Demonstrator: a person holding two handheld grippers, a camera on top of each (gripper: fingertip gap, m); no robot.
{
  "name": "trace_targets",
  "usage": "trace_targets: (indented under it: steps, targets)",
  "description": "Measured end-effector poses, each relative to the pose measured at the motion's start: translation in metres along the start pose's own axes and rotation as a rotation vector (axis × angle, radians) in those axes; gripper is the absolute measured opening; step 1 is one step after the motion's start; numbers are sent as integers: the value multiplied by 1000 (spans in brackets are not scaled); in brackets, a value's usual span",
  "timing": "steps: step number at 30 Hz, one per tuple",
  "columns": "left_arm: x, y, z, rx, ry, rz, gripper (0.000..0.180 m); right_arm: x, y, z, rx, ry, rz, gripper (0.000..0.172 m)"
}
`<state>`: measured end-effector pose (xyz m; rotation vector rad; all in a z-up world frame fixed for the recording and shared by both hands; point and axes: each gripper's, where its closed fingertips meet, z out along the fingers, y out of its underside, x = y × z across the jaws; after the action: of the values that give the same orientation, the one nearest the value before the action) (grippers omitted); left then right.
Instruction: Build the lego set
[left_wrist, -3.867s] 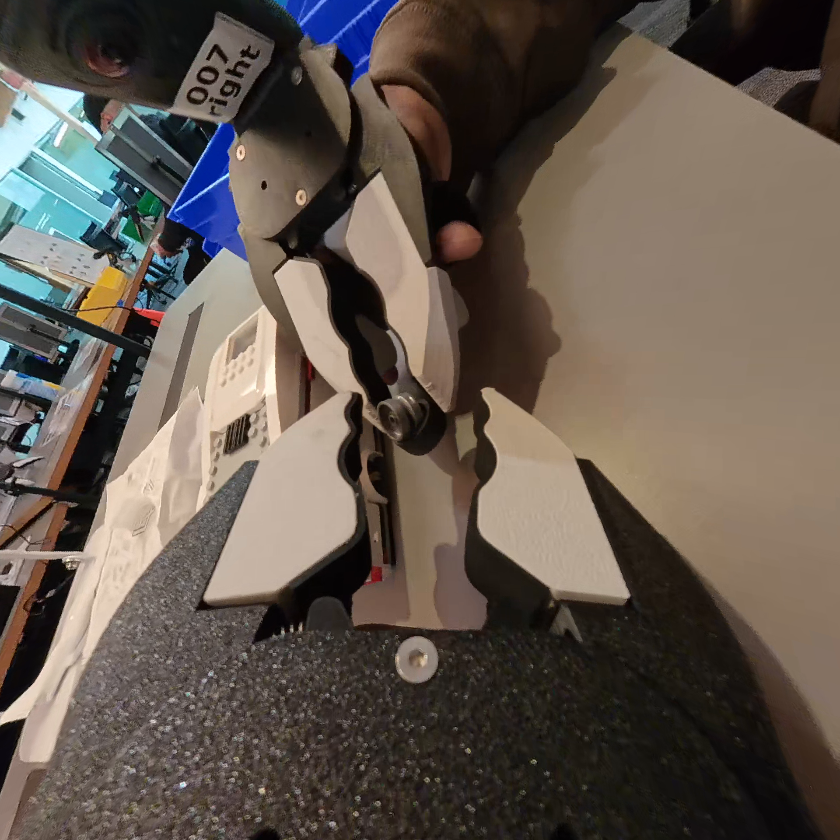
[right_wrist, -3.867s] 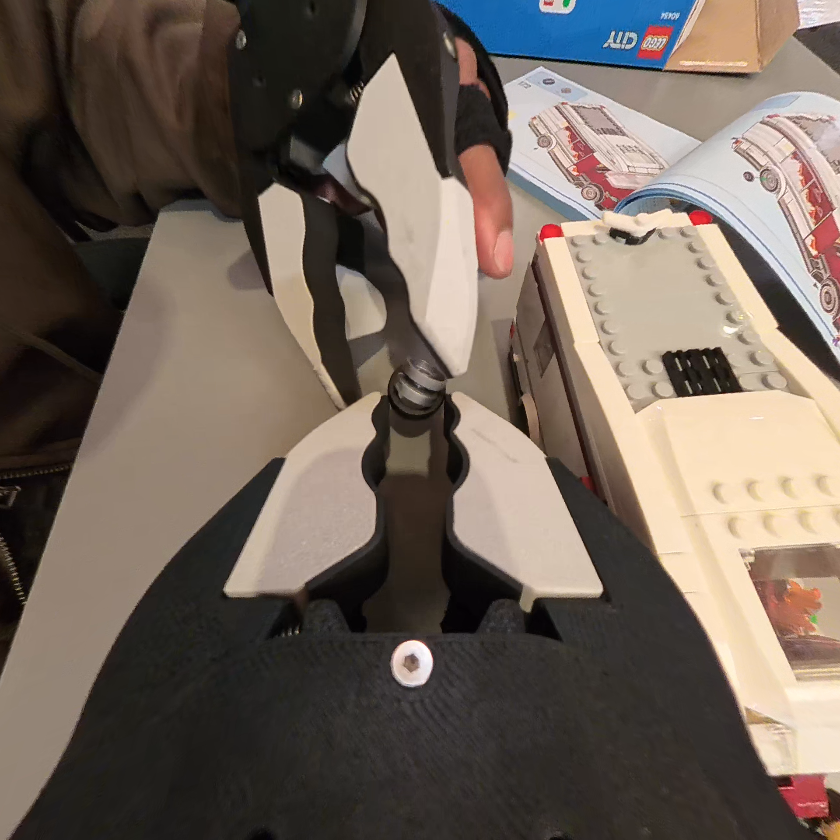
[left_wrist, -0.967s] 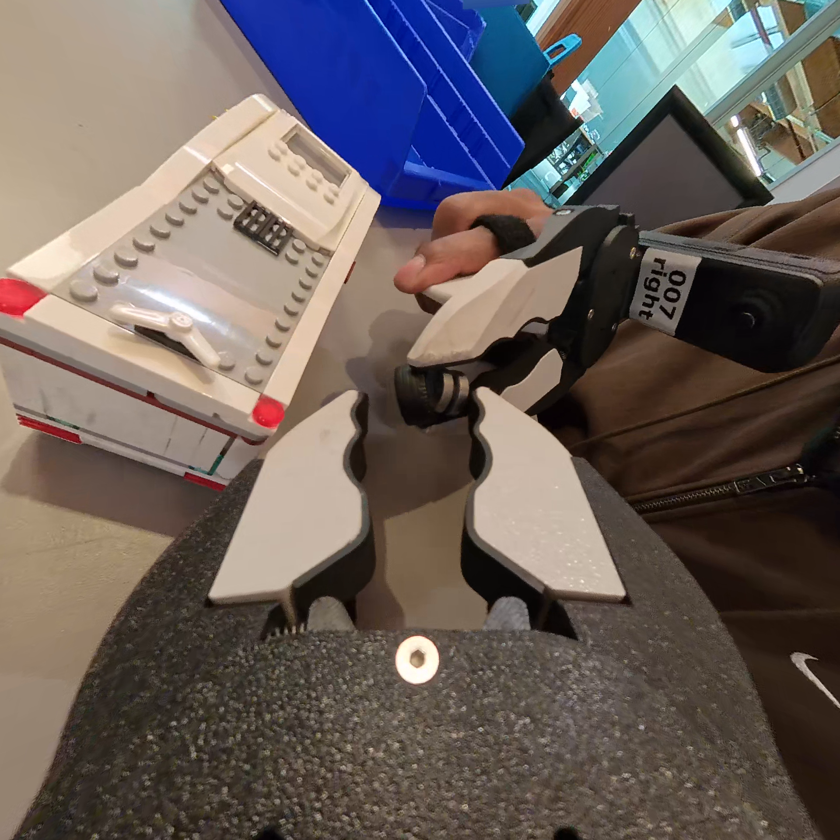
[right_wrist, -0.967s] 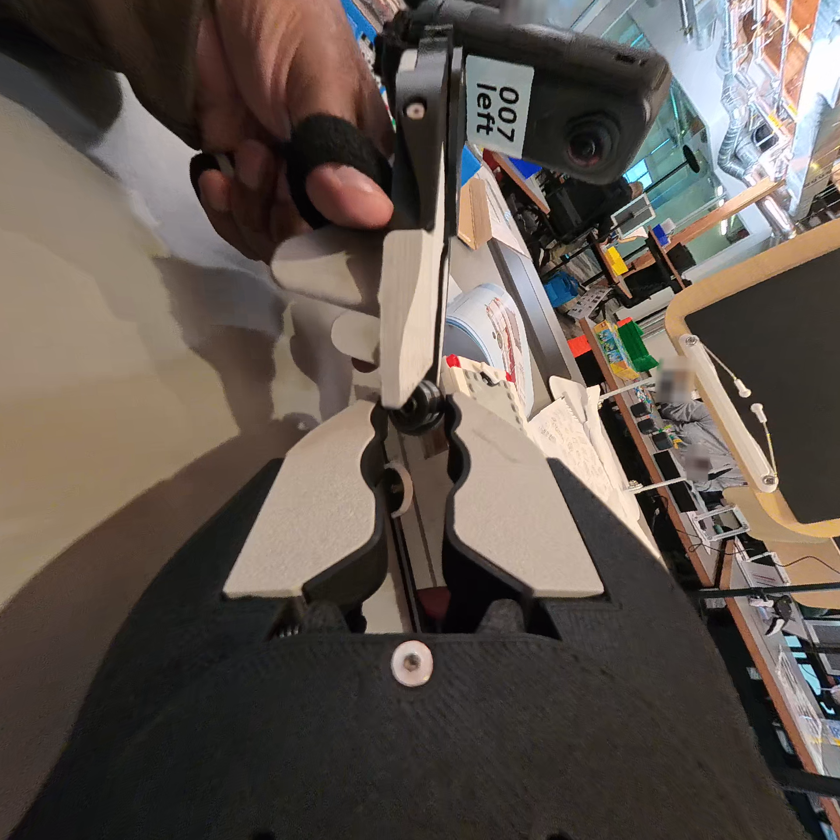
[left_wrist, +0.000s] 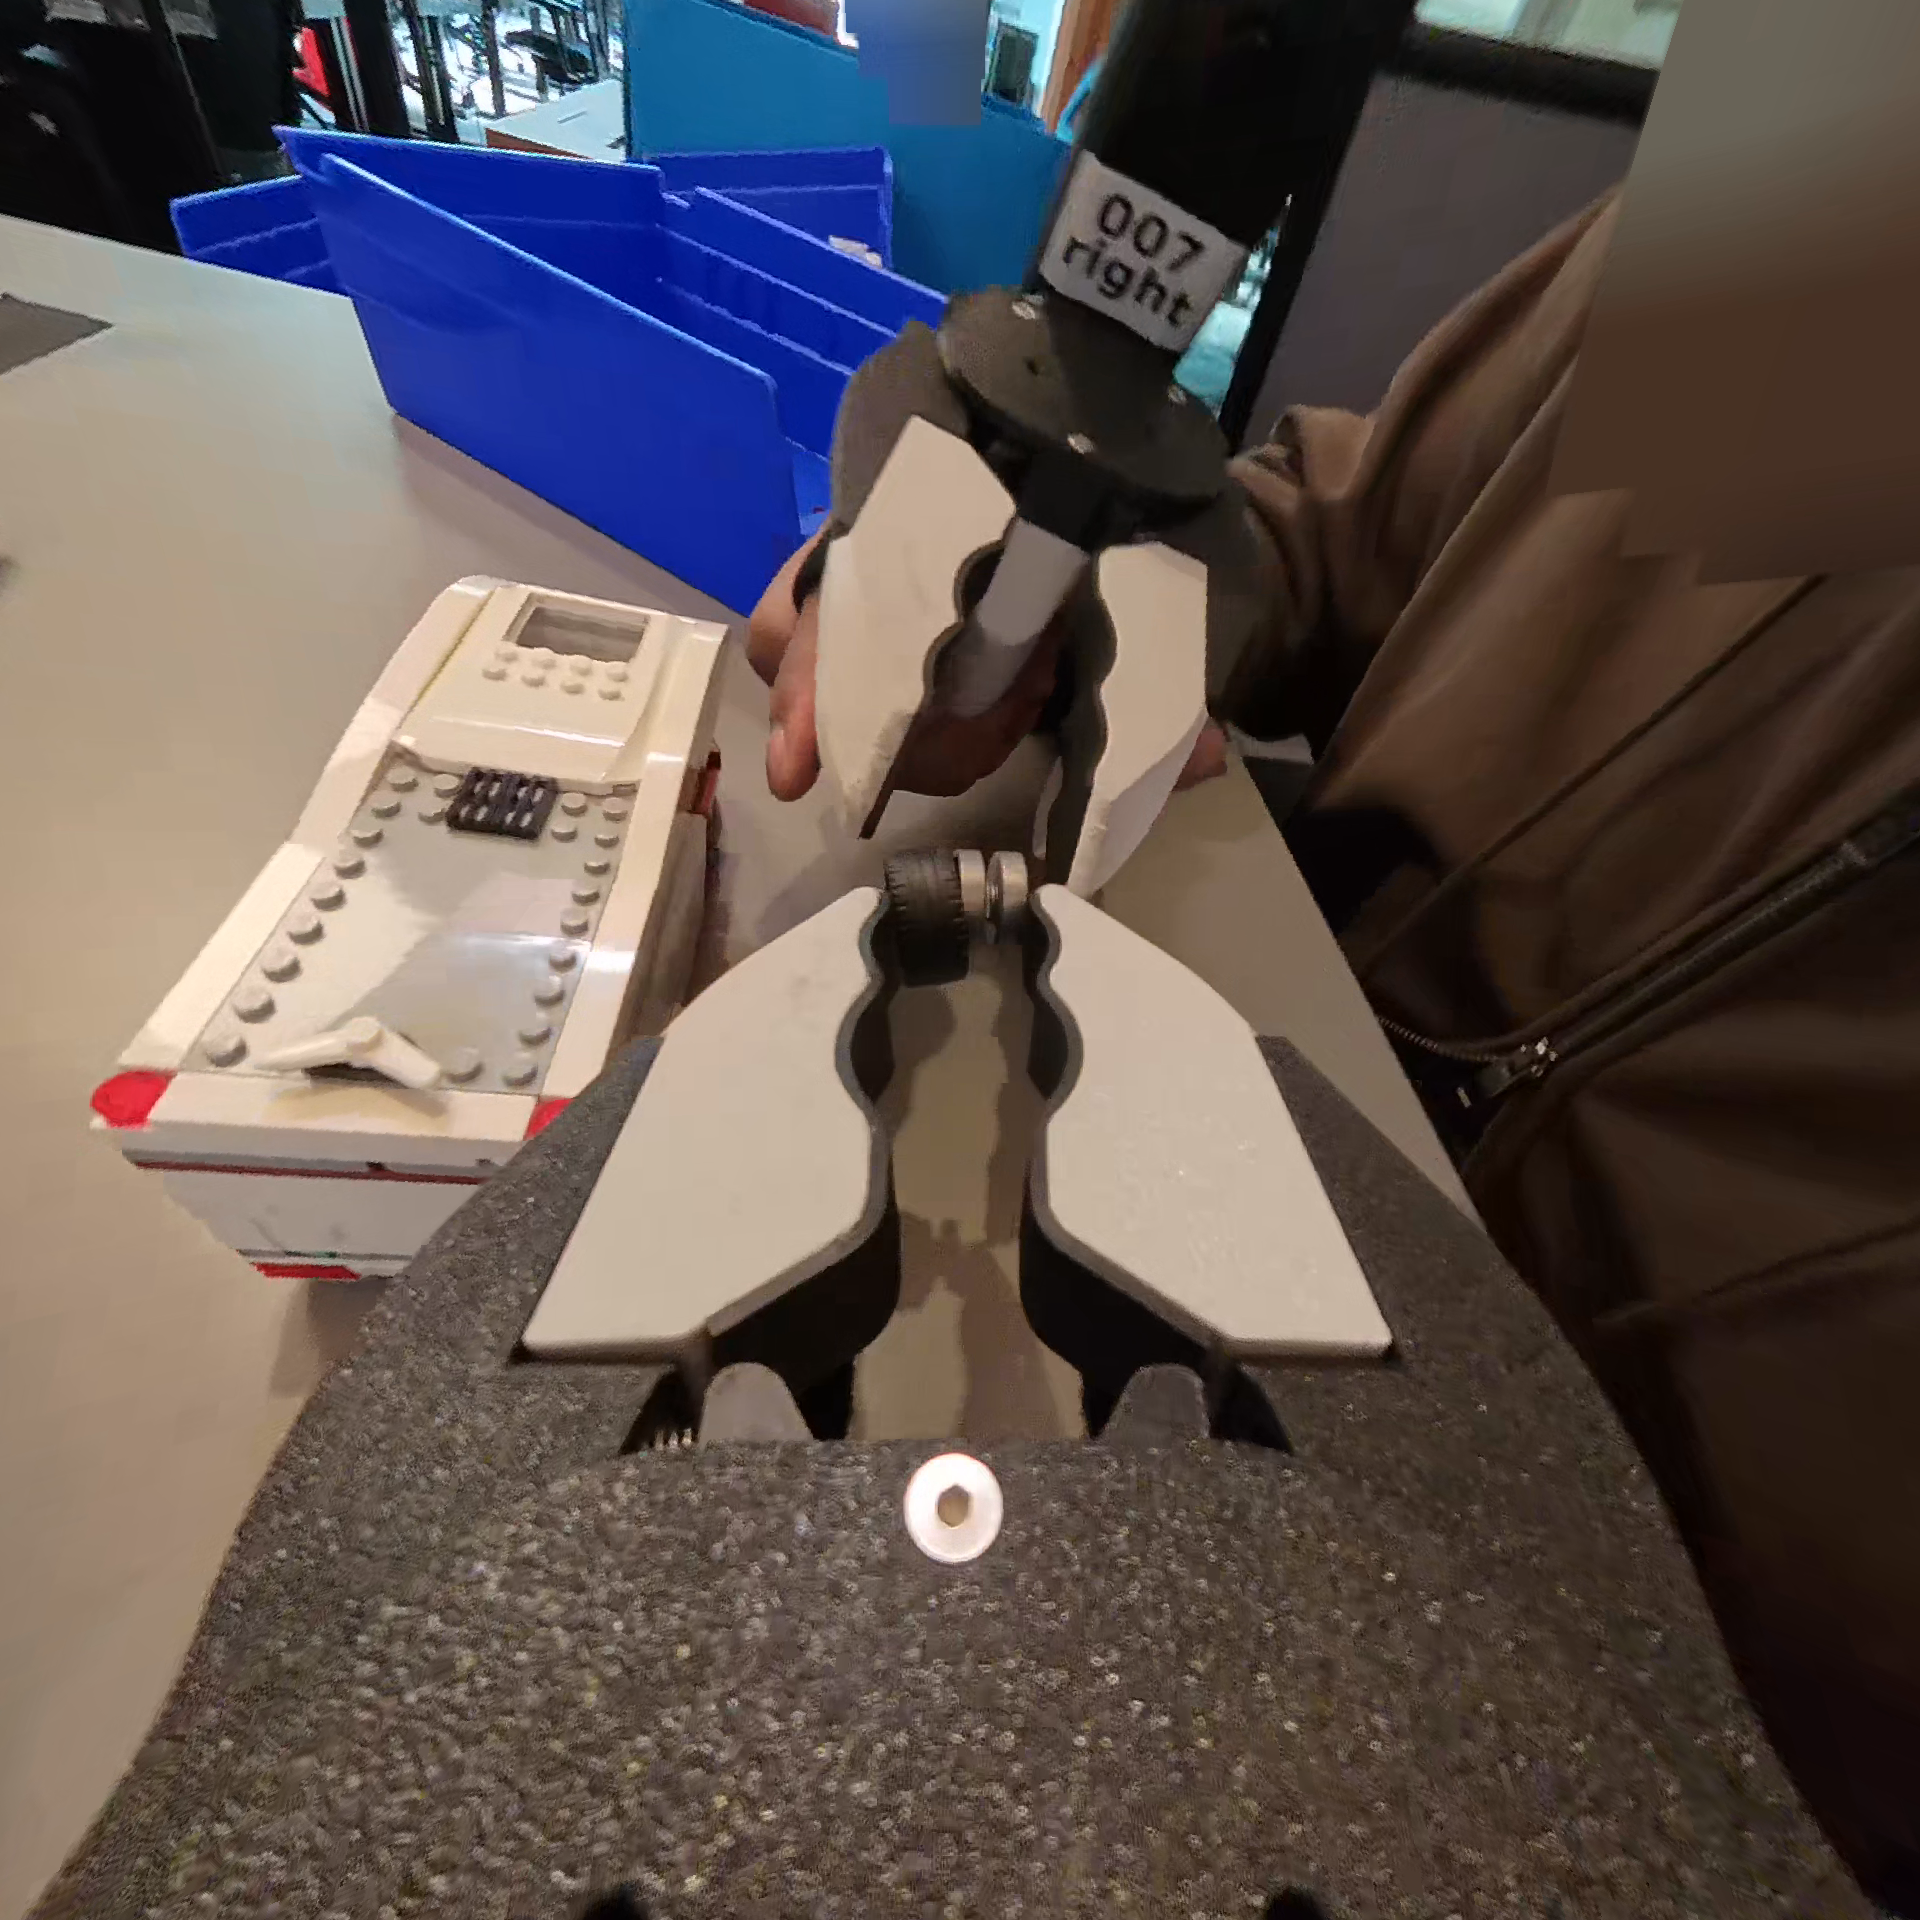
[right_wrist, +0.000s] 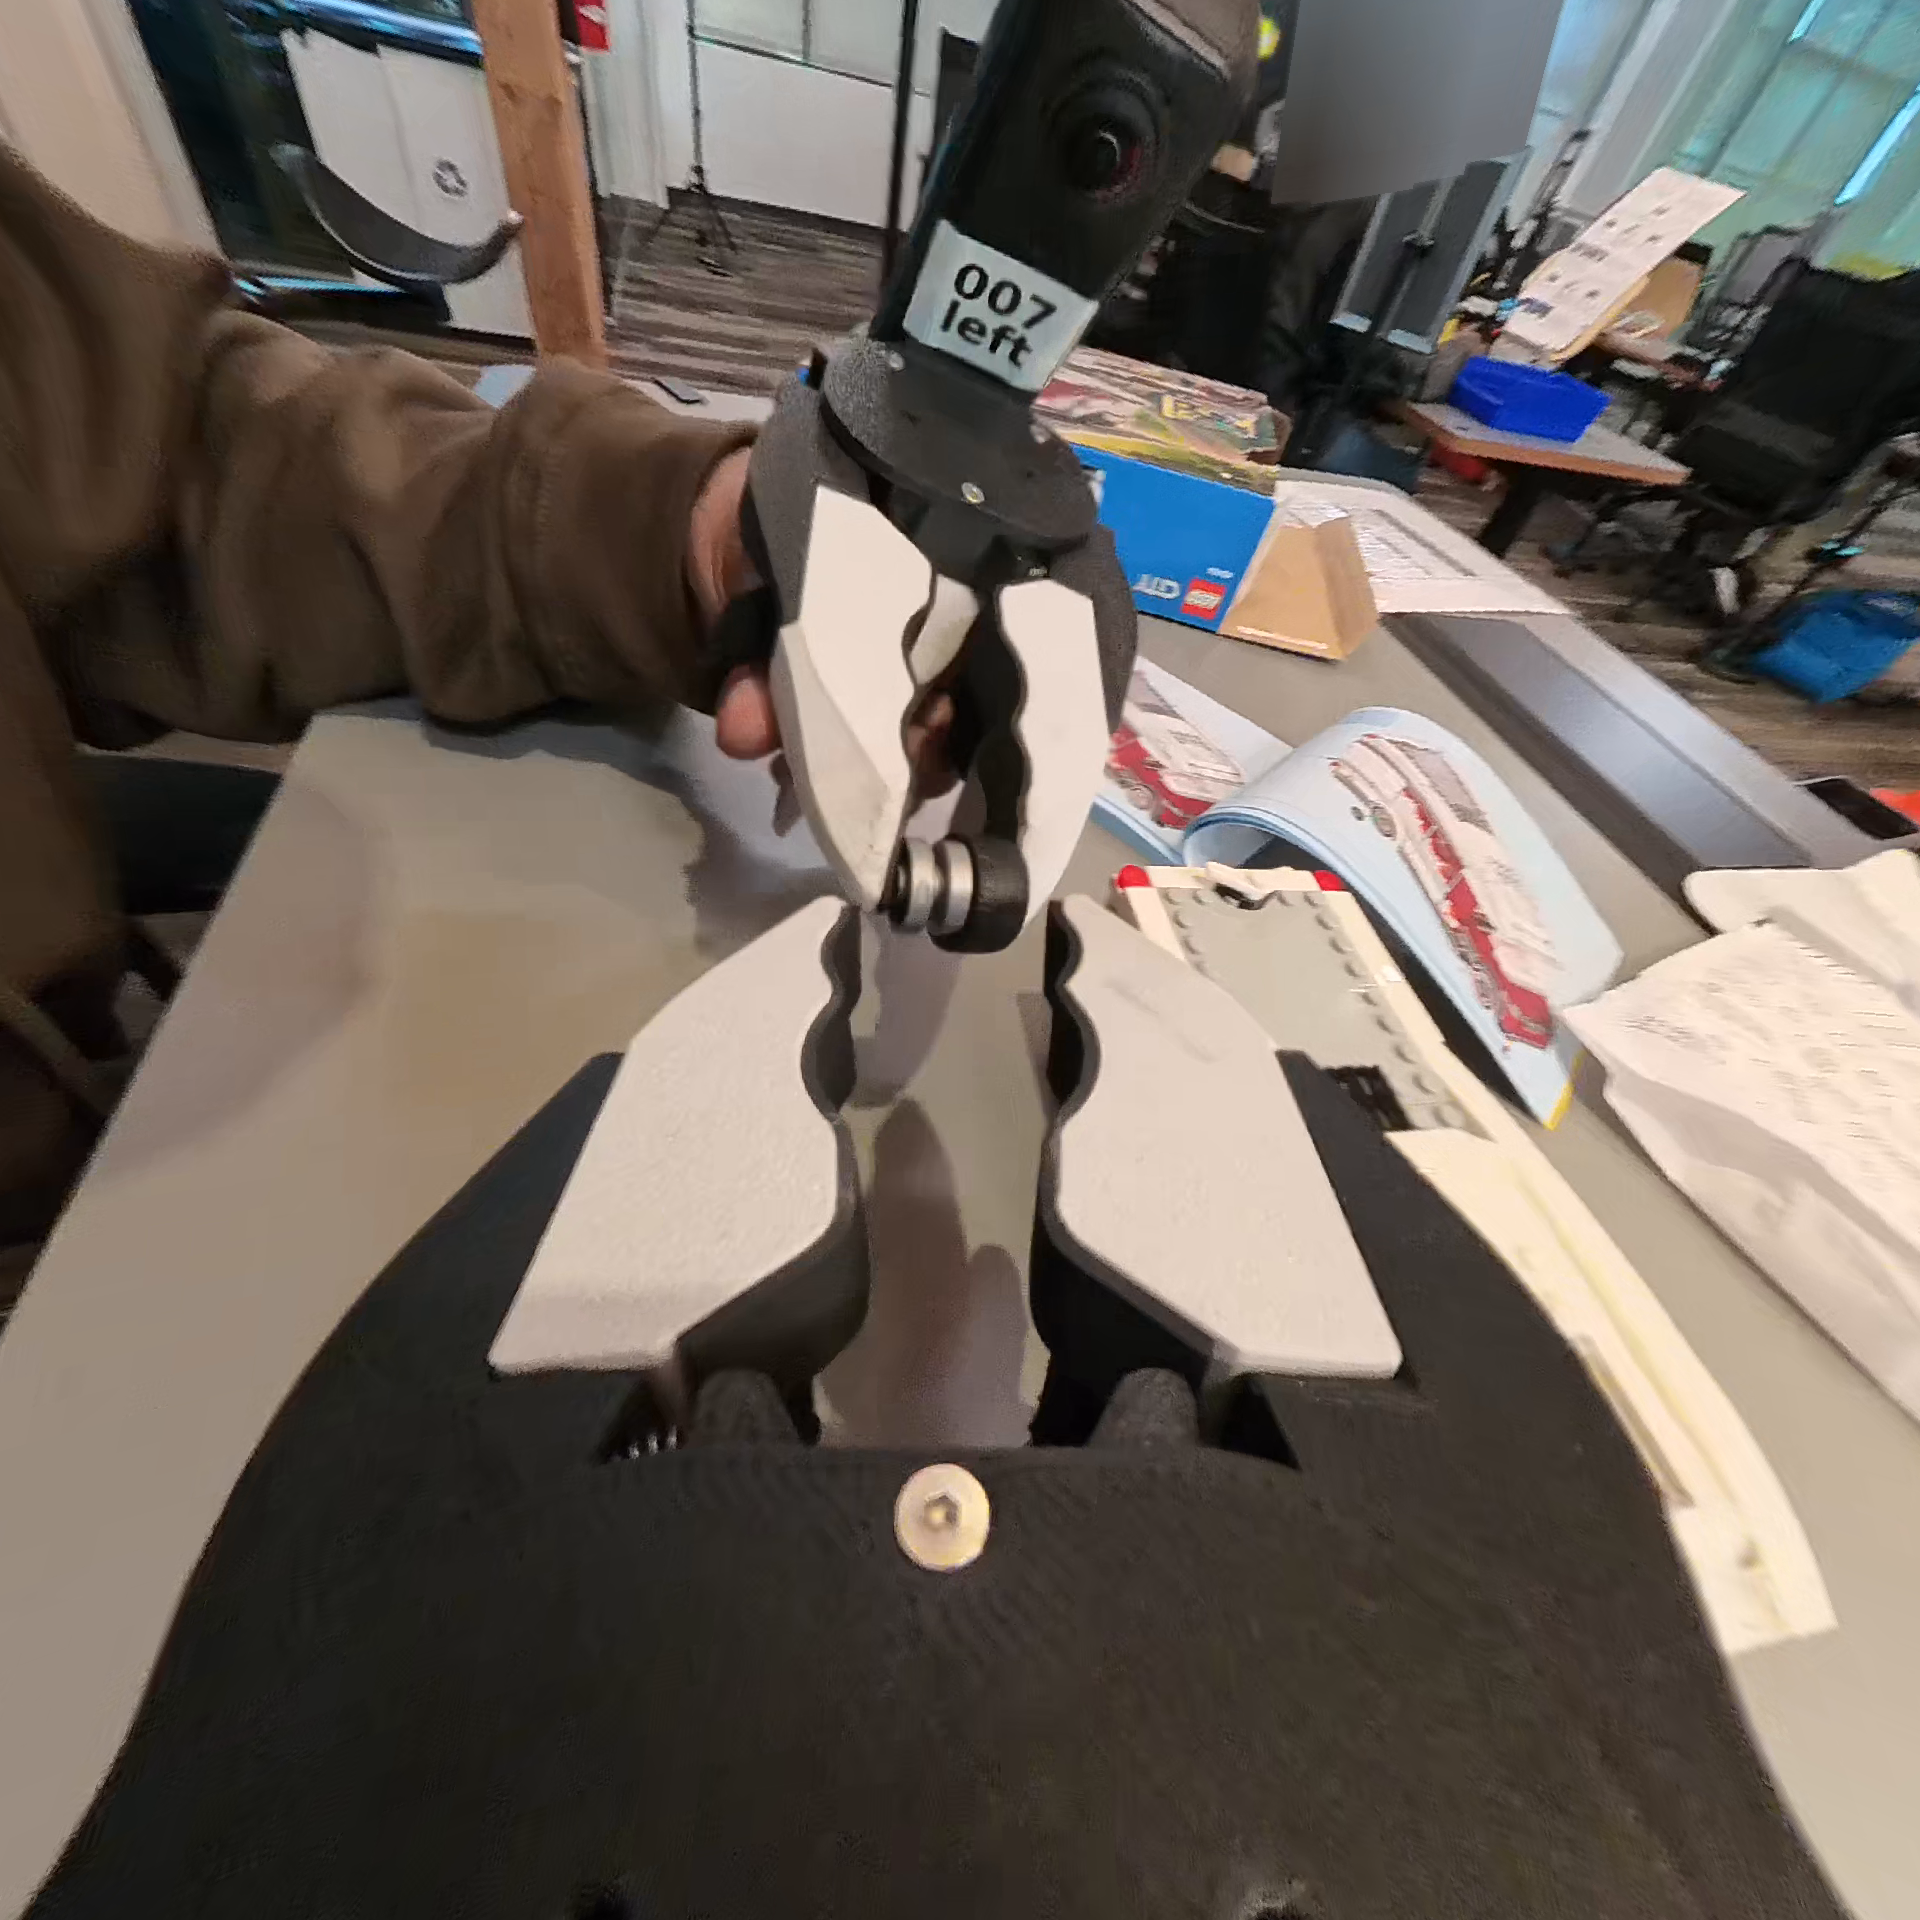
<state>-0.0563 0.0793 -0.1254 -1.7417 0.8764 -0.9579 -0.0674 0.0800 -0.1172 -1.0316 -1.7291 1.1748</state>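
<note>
My left gripper (left_wrist: 958, 906) is shut on a small wheel piece (left_wrist: 940, 904), a black tyre with two grey hubs on an axle; both fingertips press its ends. The right wrist view shows the same grasp on the wheel piece (right_wrist: 954, 883) by the left gripper (right_wrist: 951, 888), held above the grey table (right_wrist: 416, 987). My right gripper (right_wrist: 951, 920) is open and empty, its fingers standing just below and on either side of the wheel piece without touching it. It also shows in the left wrist view (left_wrist: 977, 836). A cream toy brick vehicle (left_wrist: 436, 883) with a grey studded roof lies on the table beside them.
Blue bins (left_wrist: 582, 343) stand behind the vehicle. An open instruction booklet (right_wrist: 1455, 831), a blue box (right_wrist: 1174, 540) and white paper bags (right_wrist: 1787, 1091) lie right of the vehicle (right_wrist: 1330, 997). Brown sleeves (right_wrist: 364, 540) and the table's near edge (left_wrist: 1340, 987) are close by. Only a small space, under 4 cm, lies between the two pairs of fingers.
A second ago the right gripper held the wheel piece and the left stood open around it. The left has shut on it, and the right has opened and let go.
</note>
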Motion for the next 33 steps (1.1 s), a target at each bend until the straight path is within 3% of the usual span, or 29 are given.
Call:
trace_targets:
  steps: [5, 10, 14, 25, 33]
  targets:
    - [9, 5, 4, -53, 2, 135, 23, -13, 5, 1, -15, -126, 86, 32]
    - [12, 7, 5, -66, 18, 155, 23, -16, 4, 0, -4, -175, 136, 31]
    - [13, 9, 6, -92, 25, 149, 23, -15, 6, 0, -7, -166, 119, 23]
    - [0, 9, 4, -103, -35, 90, 30, -8, 6, 1, -9, -88, 71, 22]
    - [6, 7, 4, -97, -20, 128, 20, -9, 5, 0, 3, -126, 121, 26]
